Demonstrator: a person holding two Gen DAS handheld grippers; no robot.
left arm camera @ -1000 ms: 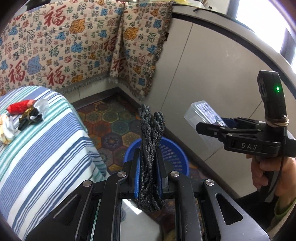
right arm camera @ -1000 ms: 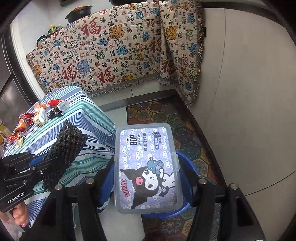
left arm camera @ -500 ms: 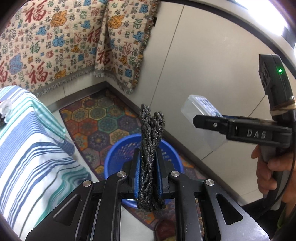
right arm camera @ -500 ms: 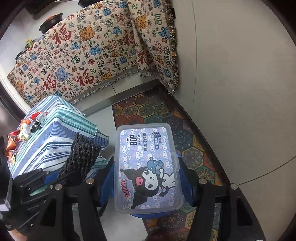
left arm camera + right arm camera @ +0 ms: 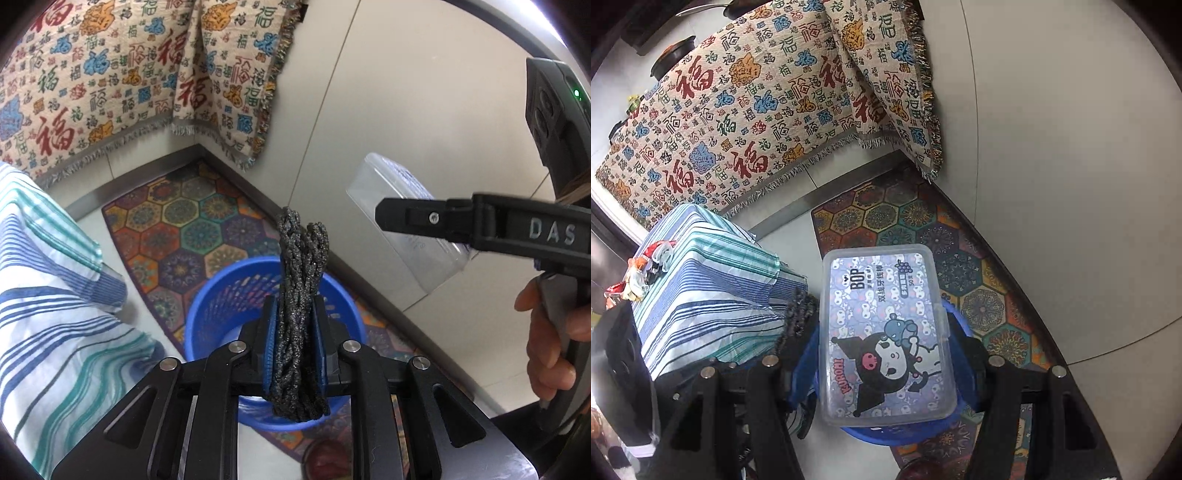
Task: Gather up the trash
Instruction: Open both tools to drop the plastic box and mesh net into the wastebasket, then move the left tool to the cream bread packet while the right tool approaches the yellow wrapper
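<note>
The left gripper (image 5: 295, 332) has its jaws opening, a dark braided cord (image 5: 301, 280) upright between the pads, which touch it. Below lies a blue basket (image 5: 210, 317) on a patterned mat (image 5: 177, 229). The right gripper (image 5: 886, 354) pinches a clear box (image 5: 882, 332) (cartoon label) above the basket. Left stands a striped table (image 5: 713, 295).

A hexagon-patterned rug (image 5: 192, 229) is laid on the floor. A character-printed blanket (image 5: 768, 99) is draped behind. A striped cloth (image 5: 713, 295) is spread alongside.
</note>
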